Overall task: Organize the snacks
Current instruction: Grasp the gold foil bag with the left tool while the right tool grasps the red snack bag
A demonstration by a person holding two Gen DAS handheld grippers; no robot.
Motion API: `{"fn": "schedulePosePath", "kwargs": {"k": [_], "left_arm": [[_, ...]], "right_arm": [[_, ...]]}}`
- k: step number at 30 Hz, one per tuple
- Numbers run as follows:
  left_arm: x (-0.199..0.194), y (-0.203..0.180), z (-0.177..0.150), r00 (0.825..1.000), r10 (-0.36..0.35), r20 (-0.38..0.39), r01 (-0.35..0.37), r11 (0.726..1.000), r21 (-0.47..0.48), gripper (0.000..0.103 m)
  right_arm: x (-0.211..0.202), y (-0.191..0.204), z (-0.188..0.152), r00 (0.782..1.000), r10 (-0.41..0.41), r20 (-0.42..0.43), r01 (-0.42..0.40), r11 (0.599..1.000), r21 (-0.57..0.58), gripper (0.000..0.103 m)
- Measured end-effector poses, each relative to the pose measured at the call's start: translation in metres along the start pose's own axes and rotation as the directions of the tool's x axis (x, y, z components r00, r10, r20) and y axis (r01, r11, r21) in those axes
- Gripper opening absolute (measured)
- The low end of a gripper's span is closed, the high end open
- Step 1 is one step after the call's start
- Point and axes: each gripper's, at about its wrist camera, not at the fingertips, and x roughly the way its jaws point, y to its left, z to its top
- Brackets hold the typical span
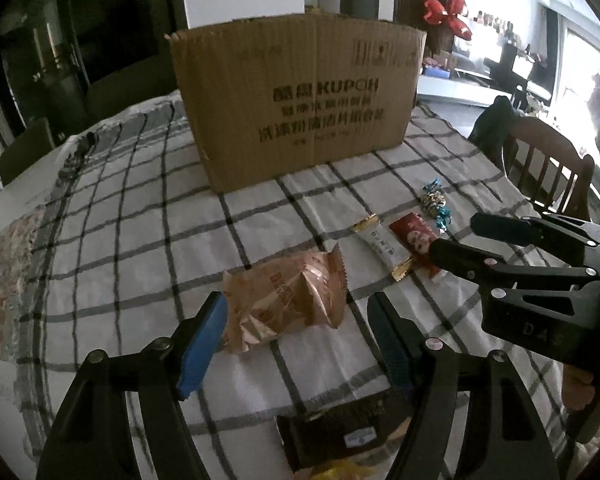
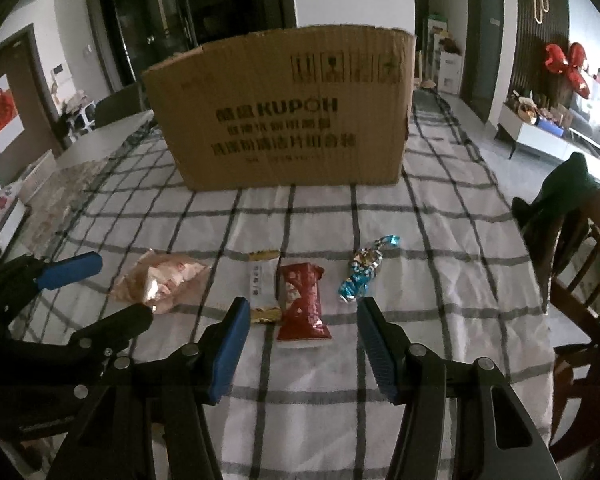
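Note:
A brown cardboard box (image 1: 296, 96) (image 2: 284, 116) stands at the back of the checked tablecloth. A pink-gold snack bag (image 1: 288, 296) (image 2: 160, 280) lies just ahead of my open, empty left gripper (image 1: 296, 312), between its fingers. A white and gold sachet (image 1: 380, 246) (image 2: 262, 284), a red packet (image 1: 416, 236) (image 2: 302, 304) and blue foil candies (image 1: 436, 202) (image 2: 362, 274) lie in a row. My right gripper (image 2: 300, 322) is open and empty, its fingers on either side of the red packet's near end. A dark packet (image 1: 340, 432) lies under the left gripper.
A wooden chair (image 2: 580, 280) (image 1: 548, 160) with dark cloth on it stands at the table's right edge. The right gripper (image 1: 456, 236) shows from the side in the left wrist view, the left gripper (image 2: 114, 290) in the right wrist view.

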Motion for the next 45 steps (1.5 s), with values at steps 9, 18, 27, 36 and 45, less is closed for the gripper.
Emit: {"fn": "schedulePosePath", "kwargs": {"k": [9, 18, 27, 36, 45], "left_arm": [[0.025, 0.007, 0.004, 0.999, -0.016, -0.04, 0.014, 0.999, -0.039, 0.071], [0.034, 0.009, 0.007, 0.999, -0.015, -0.047, 0.012, 0.999, -0.053, 0.069], [0.031, 0.011, 0.01, 1.0, -0.007, -0.025, 0.005, 0.998, -0.061, 0.046], [0.023, 0.013, 0.009, 1.0, 0.0, -0.006, 0.0, 0.997, -0.083, 0.041], [-0.007, 0.013, 0.009, 0.998, -0.005, 0.058, 0.011, 0.995, -0.095, 0.04]], "right_arm": [[0.022, 0.0, 0.005, 0.999, 0.021, -0.038, -0.02, 1.0, 0.012, 0.044], [0.036, 0.001, 0.009, 0.999, 0.011, -0.053, -0.011, 1.0, 0.006, 0.037], [0.037, 0.002, 0.01, 0.999, 0.01, -0.047, -0.01, 1.0, 0.001, 0.024], [0.023, 0.007, 0.01, 1.0, 0.004, -0.015, -0.004, 1.0, -0.017, 0.023], [-0.003, 0.013, 0.014, 0.999, 0.027, 0.035, -0.027, 0.999, -0.022, 0.023]]}}
